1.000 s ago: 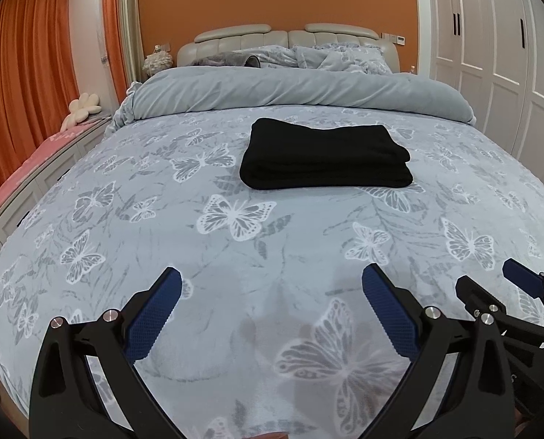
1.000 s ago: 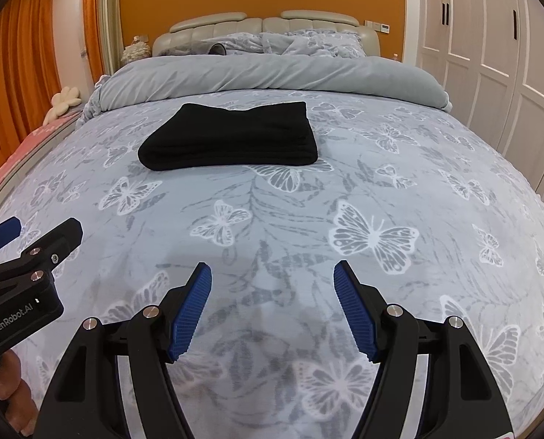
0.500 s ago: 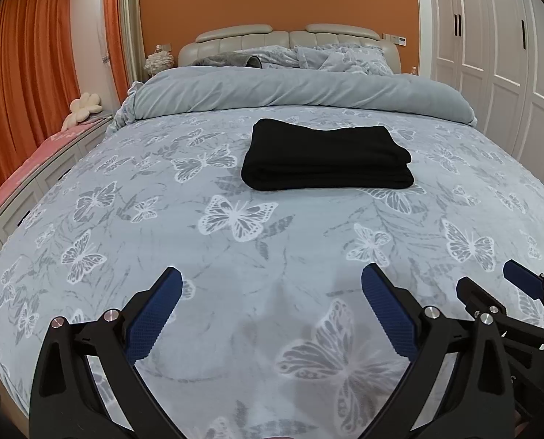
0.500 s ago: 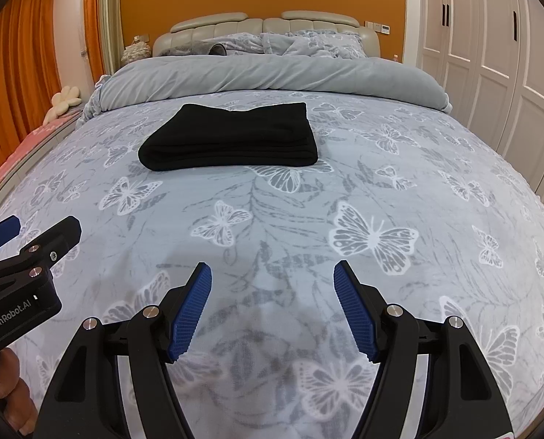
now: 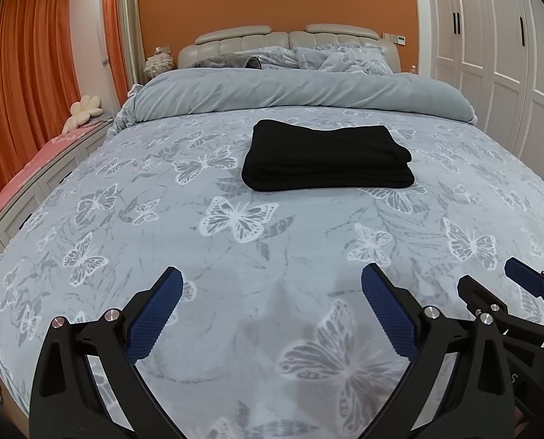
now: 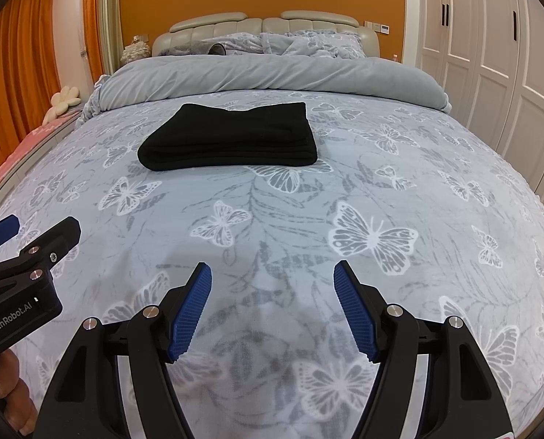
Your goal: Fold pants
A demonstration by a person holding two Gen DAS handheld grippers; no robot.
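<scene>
Folded black pants lie on the bed at twelve o'clock; left tool and right tool hover, jaws apart, empty.

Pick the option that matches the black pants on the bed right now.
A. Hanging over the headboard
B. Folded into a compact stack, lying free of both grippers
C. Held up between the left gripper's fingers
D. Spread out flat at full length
B: the black pants lie as a neat layered stack on the butterfly bedspread, well beyond the open, empty left gripper and right gripper.
</scene>
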